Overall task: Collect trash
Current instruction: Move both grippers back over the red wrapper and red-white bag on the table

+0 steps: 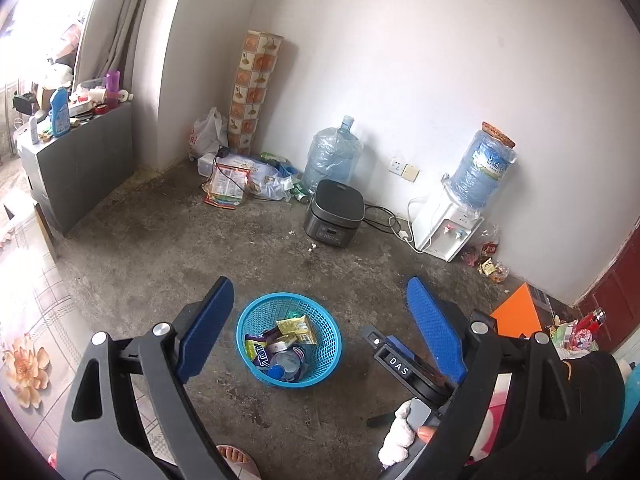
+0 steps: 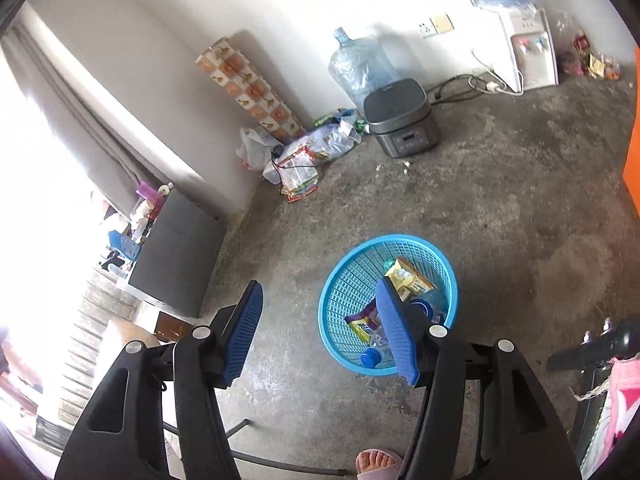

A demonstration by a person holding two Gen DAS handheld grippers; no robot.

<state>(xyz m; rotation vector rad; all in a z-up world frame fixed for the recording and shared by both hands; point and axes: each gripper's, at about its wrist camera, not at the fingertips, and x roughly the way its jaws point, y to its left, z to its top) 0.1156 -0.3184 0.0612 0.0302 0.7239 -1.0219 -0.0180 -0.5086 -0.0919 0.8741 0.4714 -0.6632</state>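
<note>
Currently, both hand-held grippers are held above the concrete floor (image 1: 168,240), and nothing is held in either. The left hand-held gripper (image 1: 320,304) is spread wide, its blue fingers (image 1: 212,320) well apart, with the basket (image 1: 320,372) seen between them. The right hand-held gripper (image 2: 320,312) is likewise spread and empty; one of its fingers (image 2: 396,336) overlaps the basket (image 2: 340,288) in that view.

Progress: the basket stands upright on the floor, mouth up, and is partly filled. Inside are noted a yellow wrapper (image 1: 294,326), a purple-and-yellow packet (image 1: 256,350), a clear bottle with a blue cap (image 1: 280,368) and a small white item. The collection is judged to be well under way or near its end for the open floor.

Left to do, as far as can be judged: small white scraps (image 1: 312,246) lie near the cooker (image 1: 334,214), and a heap of bags and packets (image 1: 244,180) is seen in the corner by the wall. More wrappers (image 1: 486,258) lie beside the water dispenser (image 1: 444,220). Whether these heaps count as trash for this task cannot be told.

Orientation: the basket is round, so no long axis is noted in plan; its axis runs vertically. The bottle lies on its side in the basket, cap toward the near rim in the right view (image 2: 370,358), long axis pointing roughly from near rim to centre.
</note>
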